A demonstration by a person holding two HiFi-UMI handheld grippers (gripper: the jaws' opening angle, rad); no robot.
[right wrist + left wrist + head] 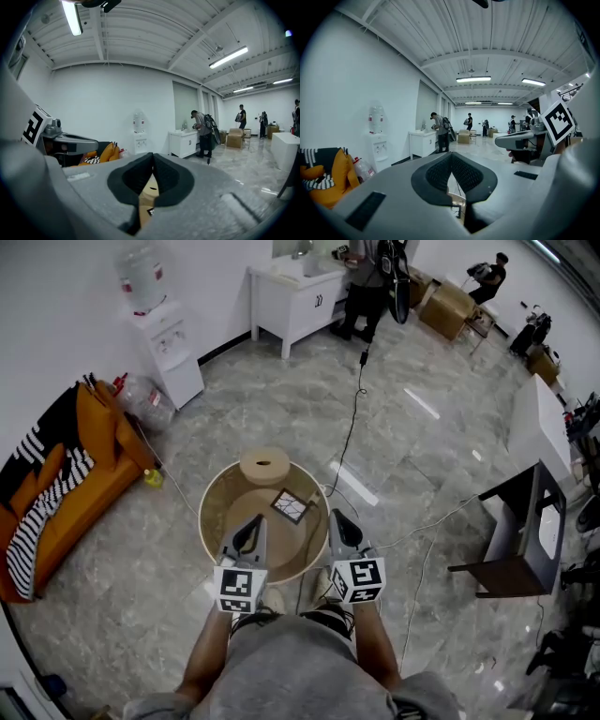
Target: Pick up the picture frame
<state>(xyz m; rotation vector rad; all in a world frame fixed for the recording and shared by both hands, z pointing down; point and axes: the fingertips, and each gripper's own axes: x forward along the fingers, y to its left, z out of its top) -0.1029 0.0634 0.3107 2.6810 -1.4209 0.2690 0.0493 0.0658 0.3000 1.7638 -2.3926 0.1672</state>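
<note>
The frame (pixel 290 506) lies on the round bench (pixel 208 512), between and just ahead of the 2 claws. The left claw (pixel 251 521) and right claw (pixel 337 517) hover over the near rim, jaws together and empty. They seem poised to approach, and 1 must open before gripping.

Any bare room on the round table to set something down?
Bare: the left half of the round table, between the roll, the picture frame and the left rim. Crowded: the far edge, with the roll, and right of centre, where the frame lies ahead of the right gripper.
</note>
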